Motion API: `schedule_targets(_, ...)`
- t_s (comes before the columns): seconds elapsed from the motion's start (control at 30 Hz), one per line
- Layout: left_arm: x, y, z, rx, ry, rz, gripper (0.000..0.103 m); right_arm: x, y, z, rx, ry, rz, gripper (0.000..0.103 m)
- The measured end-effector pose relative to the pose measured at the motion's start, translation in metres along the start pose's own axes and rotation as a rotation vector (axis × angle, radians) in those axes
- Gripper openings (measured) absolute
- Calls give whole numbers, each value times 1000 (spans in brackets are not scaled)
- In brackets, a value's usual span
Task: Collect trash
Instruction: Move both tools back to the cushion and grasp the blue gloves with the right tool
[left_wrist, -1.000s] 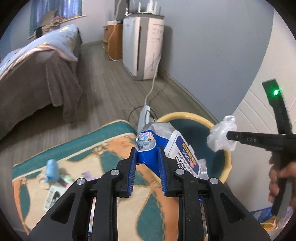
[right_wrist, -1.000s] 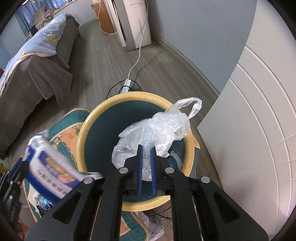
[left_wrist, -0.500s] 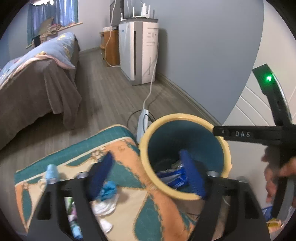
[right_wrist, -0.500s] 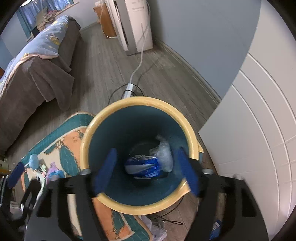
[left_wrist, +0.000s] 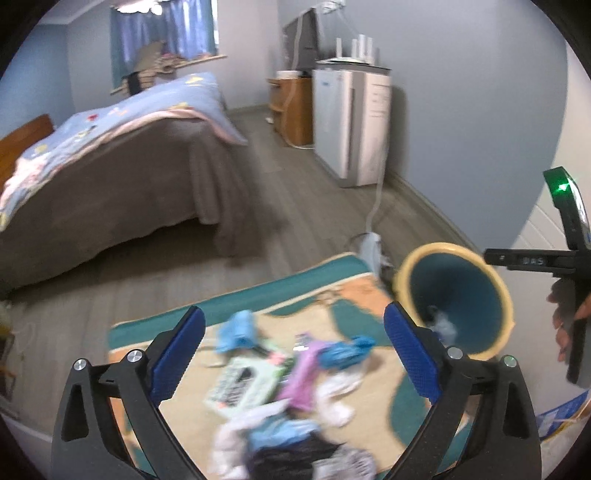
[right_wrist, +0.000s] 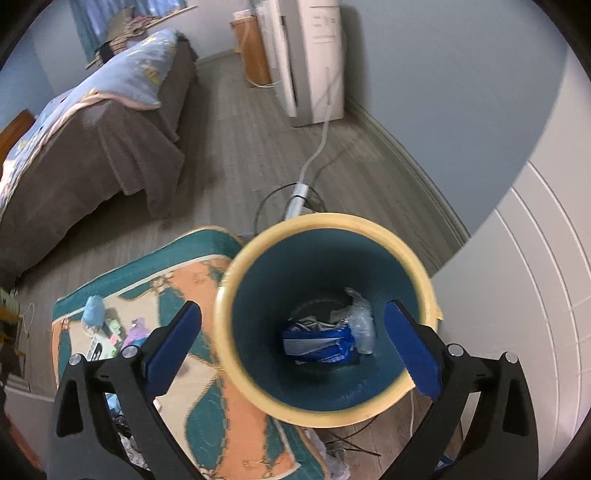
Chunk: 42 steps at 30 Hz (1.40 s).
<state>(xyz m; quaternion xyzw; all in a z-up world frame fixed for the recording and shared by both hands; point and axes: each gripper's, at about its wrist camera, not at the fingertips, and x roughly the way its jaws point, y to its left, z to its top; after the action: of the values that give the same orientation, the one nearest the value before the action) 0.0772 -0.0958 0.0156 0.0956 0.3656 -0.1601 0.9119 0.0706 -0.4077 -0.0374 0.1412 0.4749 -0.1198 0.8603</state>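
Observation:
A round bin with a yellow rim (right_wrist: 325, 221) and teal inside stands at the rug's corner. At its bottom lie a blue-and-white packet (right_wrist: 317, 341) and a crumpled clear plastic bag (right_wrist: 360, 317). My right gripper (right_wrist: 295, 347) hangs above the bin mouth, its jaws opening wide with nothing between them. My left gripper (left_wrist: 295, 350) is over the rug to the left of the bin (left_wrist: 417, 258), its jaws opening too and holding nothing. Below it lies a blurred heap of trash (left_wrist: 295, 373): blue, purple and white scraps and a pale green packet.
The patterned teal and orange rug (right_wrist: 207, 273) lies on grey wood floor. A bed (left_wrist: 110, 166) stands at the left, a white appliance (left_wrist: 354, 122) at the far wall. A power strip (right_wrist: 297, 199) with cables lies behind the bin. A white panelled door (right_wrist: 535, 258) is at the right.
Both grippers have opened. The blue packet and the plastic bag have dropped into the bin. My left gripper has swung left and up, away from the bin, over the trash on the rug.

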Motion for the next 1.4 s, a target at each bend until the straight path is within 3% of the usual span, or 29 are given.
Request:
schedule_targets(0.17, 0, 46, -26, -62, 28, 65, 97, 5, 30, -5, -44, 19, 16, 97)
schedule_targets(0.37, 16, 103, -51, -251, 88, 84, 97, 13, 71, -13, -114, 37, 25, 97)
schedule_targets(0.6, 30, 122, -58, -246, 113, 107, 97, 27, 116, -27, -147, 75, 98, 97)
schedule_targets(0.77, 50, 122, -55, -153, 127, 143, 97, 51, 143, -37, -172, 145, 151, 97)
schedule_targets(1.0, 83, 119, -48, -130, 165, 76, 97, 87, 161, -45, -229, 228, 97, 97)
schedule_targets(1.27, 121, 115, -48, -86, 222, 71, 97, 111, 166, -49, -198, 292, 89, 97)
schedule_targets(1.4, 131, 117, -46, -103, 236, 26, 96, 124, 170, -52, -139, 362, 157, 85)
